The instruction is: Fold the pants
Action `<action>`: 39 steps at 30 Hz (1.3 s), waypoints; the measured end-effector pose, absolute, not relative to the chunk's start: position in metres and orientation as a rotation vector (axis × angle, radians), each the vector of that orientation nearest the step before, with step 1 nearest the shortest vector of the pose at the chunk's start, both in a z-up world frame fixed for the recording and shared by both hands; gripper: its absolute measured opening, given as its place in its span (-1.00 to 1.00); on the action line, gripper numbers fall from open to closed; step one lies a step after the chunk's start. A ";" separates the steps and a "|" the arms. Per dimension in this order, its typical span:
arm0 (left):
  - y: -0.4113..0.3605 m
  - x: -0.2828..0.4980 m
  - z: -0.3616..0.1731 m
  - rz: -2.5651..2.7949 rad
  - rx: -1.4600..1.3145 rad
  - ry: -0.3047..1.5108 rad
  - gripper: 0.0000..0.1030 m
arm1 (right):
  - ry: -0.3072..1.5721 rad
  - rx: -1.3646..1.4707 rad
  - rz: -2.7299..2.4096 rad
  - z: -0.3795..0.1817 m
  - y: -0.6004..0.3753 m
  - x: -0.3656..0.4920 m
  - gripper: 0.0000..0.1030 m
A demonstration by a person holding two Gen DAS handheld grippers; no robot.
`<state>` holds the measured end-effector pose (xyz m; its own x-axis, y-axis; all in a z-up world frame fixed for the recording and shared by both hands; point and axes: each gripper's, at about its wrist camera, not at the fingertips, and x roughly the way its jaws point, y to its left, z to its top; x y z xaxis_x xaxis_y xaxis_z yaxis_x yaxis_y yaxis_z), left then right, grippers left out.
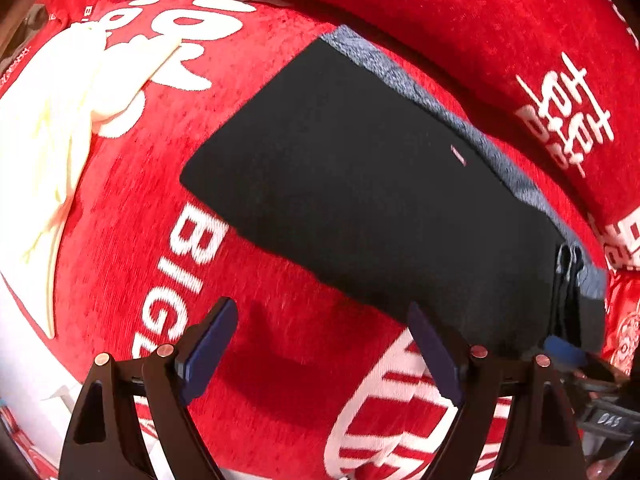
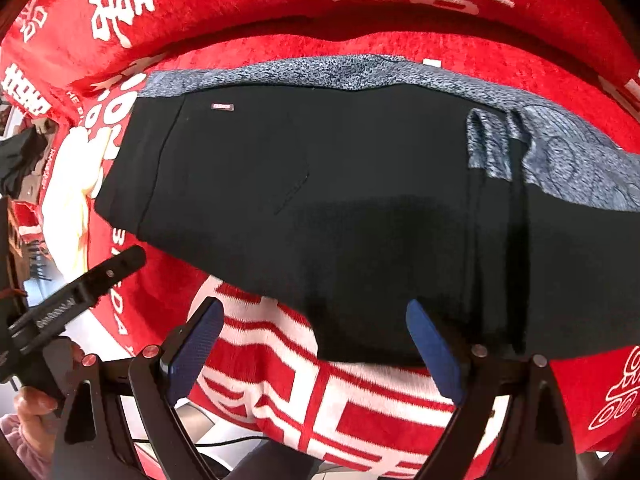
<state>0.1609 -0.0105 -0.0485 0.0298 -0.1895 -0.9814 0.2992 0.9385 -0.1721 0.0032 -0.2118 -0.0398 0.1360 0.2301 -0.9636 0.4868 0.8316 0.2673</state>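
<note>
Black pants point(image 1: 372, 184) lying flat on the red printed cover point(image 1: 132, 208), already folded into a compact rectangle with a grey-blue patterned lining point(image 2: 580, 160) exposed along the far edge. The left gripper point(image 1: 324, 344) hovers above bare cover just near of the bundle's near edge, fingers spread wide and holding nothing. The right gripper point(image 2: 316, 344) sits at the near edge of the same bundle, fingers likewise wide apart and empty (whether its right pad touches the cloth cannot be told). A cream-white cloth point(image 1: 60, 128) lies well apart at far left. Judged from the layered edges at the right end, most folding appears done; what remains is probably a final fold or a smoothing and squaring of the stack.
</note>
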 end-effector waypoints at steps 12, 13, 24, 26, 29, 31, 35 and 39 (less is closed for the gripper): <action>0.000 0.189 -0.048 -0.400 -0.035 1.475 0.70 | 1.502 0.573 -0.220 -0.058 -0.211 0.003 0.83; 0.001 0.189 -0.049 -0.401 -0.037 1.474 0.70 | 1.502 0.578 -0.222 -0.058 -0.212 0.003 0.84; 0.018 0.191 -0.053 -0.395 -0.077 1.489 0.70 | 1.503 0.569 -0.231 -0.062 -0.206 0.007 0.85; 0.020 0.192 -0.055 -0.400 -0.107 1.498 0.70 | 1.505 0.564 -0.232 -0.062 -0.205 0.008 0.86; 0.027 0.193 -0.055 -0.404 -0.145 1.504 0.70 | 1.507 0.561 -0.231 -0.063 -0.204 0.009 0.87; 0.028 0.193 -0.055 -0.405 -0.152 1.501 0.70 | 1.508 0.560 -0.233 -0.063 -0.203 0.008 0.88; 0.039 0.195 -0.055 -0.419 -0.230 1.485 0.70 | 1.512 0.554 -0.230 -0.064 -0.202 0.009 0.89; 0.051 0.197 -0.058 -0.429 -0.295 1.471 0.70 | 1.513 0.550 -0.230 -0.065 -0.201 0.010 0.89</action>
<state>0.1971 0.0507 -0.0576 0.0454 -0.4509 -0.8914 0.0984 0.8900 -0.4452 0.0102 -0.2009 -0.0651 0.0654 0.1913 -0.9793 0.4732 0.8581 0.1993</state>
